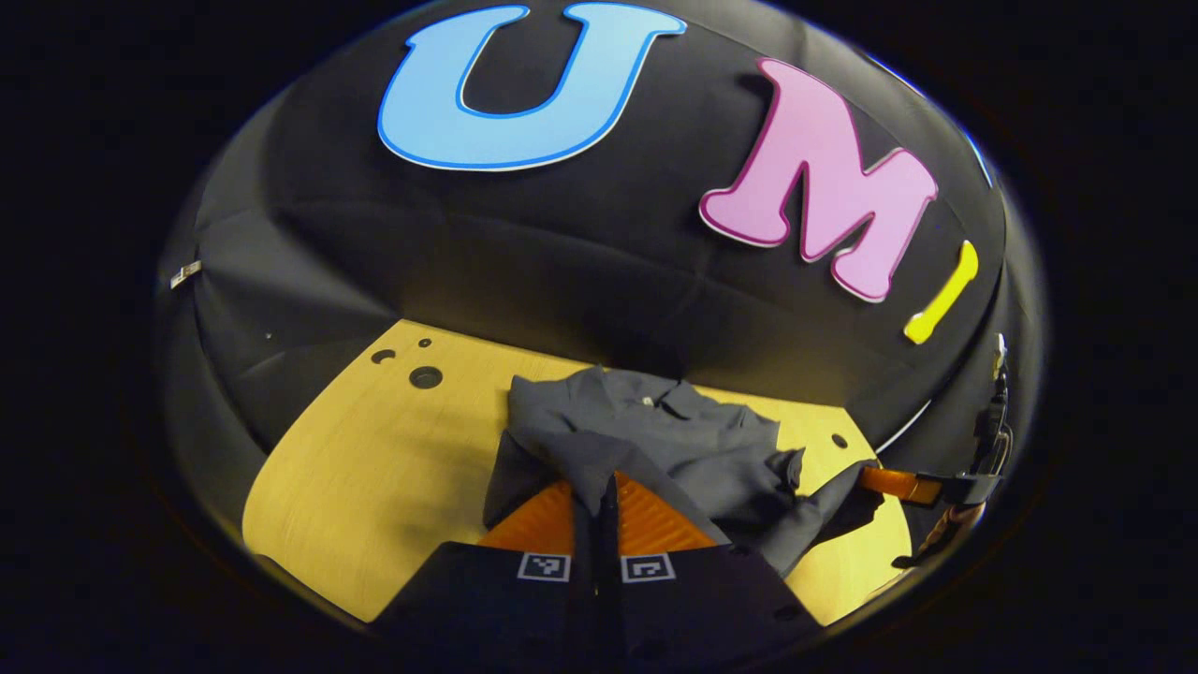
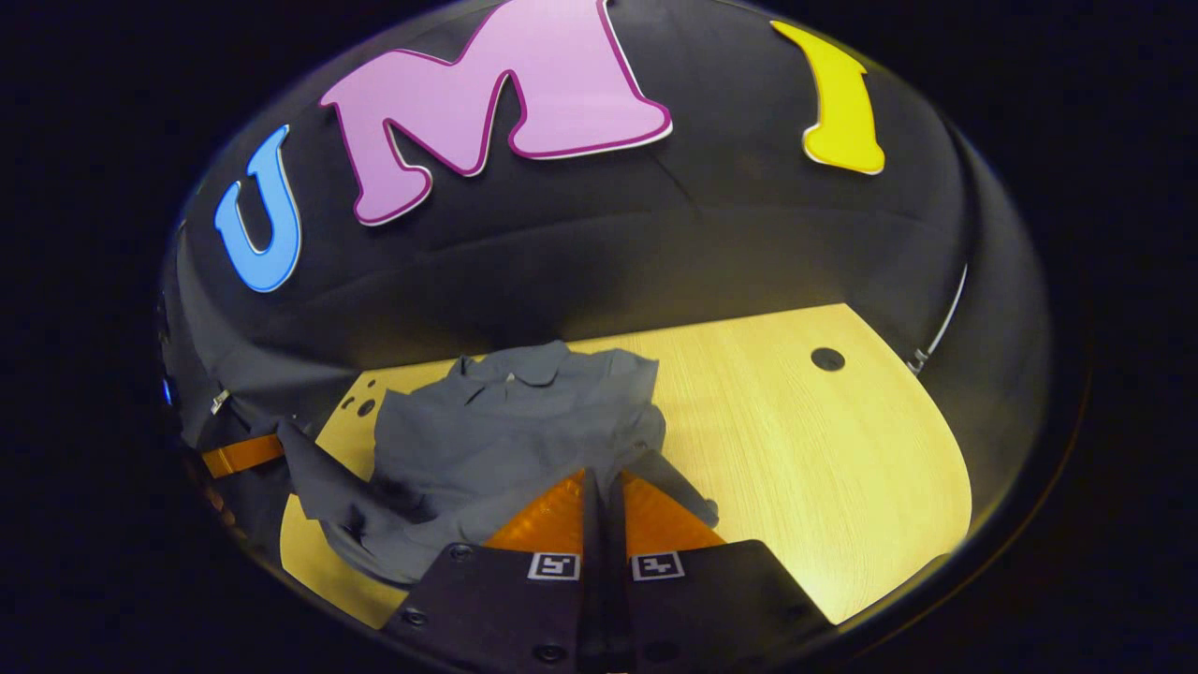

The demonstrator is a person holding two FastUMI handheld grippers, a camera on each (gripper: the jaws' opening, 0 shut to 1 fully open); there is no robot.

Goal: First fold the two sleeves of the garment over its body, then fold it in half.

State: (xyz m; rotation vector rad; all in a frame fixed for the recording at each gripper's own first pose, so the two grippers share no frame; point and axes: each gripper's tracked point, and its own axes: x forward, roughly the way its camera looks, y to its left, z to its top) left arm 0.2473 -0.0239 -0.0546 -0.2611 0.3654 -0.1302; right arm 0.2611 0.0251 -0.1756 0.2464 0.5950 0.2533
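A dark grey collared shirt lies rumpled on the wooden table, collar toward the back wall. My left gripper is shut on a fold of its near left part, cloth draped over both fingers. Farther right in the left gripper view, the right gripper pinches a raised flap of the cloth. In the right gripper view the shirt spreads to the left, and my right gripper is shut on its near edge. The left gripper shows at the far left, holding a lifted corner of grey cloth.
The table has bare wood to the right of the shirt, with a round hole near its back right. More holes sit at the back left corner. The black booth wall closes in behind the table's far edge.
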